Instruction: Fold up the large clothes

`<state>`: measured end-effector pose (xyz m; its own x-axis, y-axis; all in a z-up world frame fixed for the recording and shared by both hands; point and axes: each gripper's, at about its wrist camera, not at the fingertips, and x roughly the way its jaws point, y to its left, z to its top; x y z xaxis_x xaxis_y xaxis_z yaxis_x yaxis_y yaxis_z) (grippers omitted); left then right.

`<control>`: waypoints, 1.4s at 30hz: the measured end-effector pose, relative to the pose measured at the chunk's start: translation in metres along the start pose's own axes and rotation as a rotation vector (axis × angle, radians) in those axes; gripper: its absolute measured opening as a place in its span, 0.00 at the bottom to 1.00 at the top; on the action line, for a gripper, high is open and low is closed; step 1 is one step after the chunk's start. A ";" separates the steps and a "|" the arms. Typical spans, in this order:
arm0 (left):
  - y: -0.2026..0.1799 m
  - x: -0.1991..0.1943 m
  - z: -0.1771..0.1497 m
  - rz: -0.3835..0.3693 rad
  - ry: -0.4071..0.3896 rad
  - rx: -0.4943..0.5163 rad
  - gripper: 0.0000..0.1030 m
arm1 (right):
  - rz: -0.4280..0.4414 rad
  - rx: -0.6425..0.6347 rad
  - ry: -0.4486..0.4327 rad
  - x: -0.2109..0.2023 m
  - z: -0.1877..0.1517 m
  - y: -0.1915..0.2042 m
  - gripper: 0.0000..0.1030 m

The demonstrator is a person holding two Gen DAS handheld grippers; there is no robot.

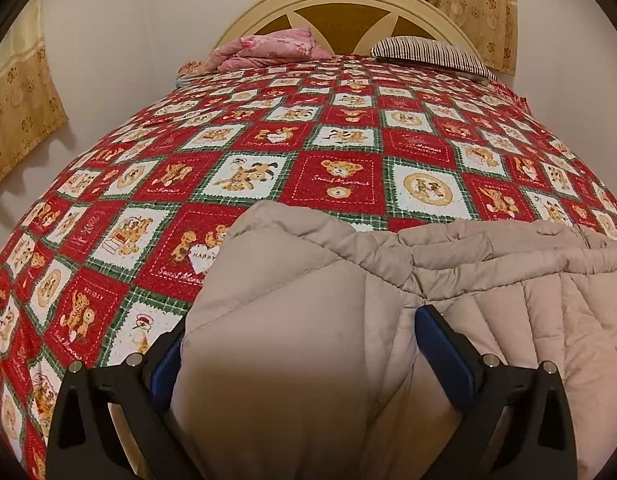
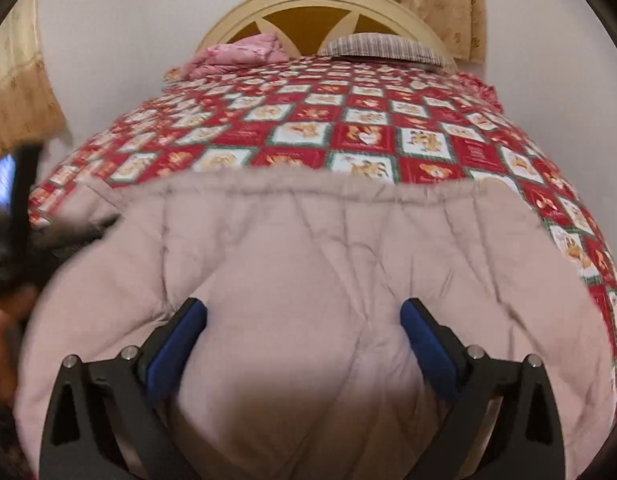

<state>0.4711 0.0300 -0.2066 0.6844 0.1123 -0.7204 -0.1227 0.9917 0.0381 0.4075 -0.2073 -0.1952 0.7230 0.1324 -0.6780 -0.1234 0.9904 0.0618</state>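
A beige quilted puffer jacket [image 1: 468, 280] lies on the near end of the bed. Its bulk fills the lower half of the right wrist view as the jacket [image 2: 308, 248]. My left gripper [image 1: 300, 344] stands open, fingers wide apart, with a thick padded fold of the jacket bulging between them and covering part of the left pad. My right gripper [image 2: 304, 340] is also open, spread over the middle of the jacket, with fabric rising between its blue pads [image 2: 424, 344]. The left gripper [image 2: 12, 200] shows blurred at the left edge of the right wrist view.
The bed carries a red, white and green teddy-bear quilt [image 1: 308, 152]. At the headboard [image 1: 340, 4] lie a pink folded blanket [image 1: 268, 50] and a striped pillow [image 1: 428, 54]. Floral curtains [image 1: 16, 92] hang to the left and behind the bed.
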 end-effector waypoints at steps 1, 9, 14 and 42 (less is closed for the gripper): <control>0.001 -0.001 0.000 -0.004 0.000 -0.004 0.99 | 0.007 0.009 0.001 0.003 -0.003 -0.004 1.00; 0.052 -0.087 -0.021 -0.149 -0.033 -0.145 0.99 | 0.013 0.010 0.036 0.013 -0.005 -0.002 1.00; 0.099 -0.183 -0.078 -0.120 -0.159 -0.153 0.99 | 0.007 0.008 0.037 0.013 -0.004 -0.001 1.00; 0.115 -0.164 -0.157 -0.483 -0.212 -0.521 0.23 | 0.021 0.039 -0.003 0.005 -0.006 -0.007 1.00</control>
<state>0.2321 0.1160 -0.1923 0.8662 -0.2669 -0.4225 -0.0621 0.7814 -0.6209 0.4080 -0.2135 -0.2037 0.7224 0.1529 -0.6743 -0.1120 0.9882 0.1040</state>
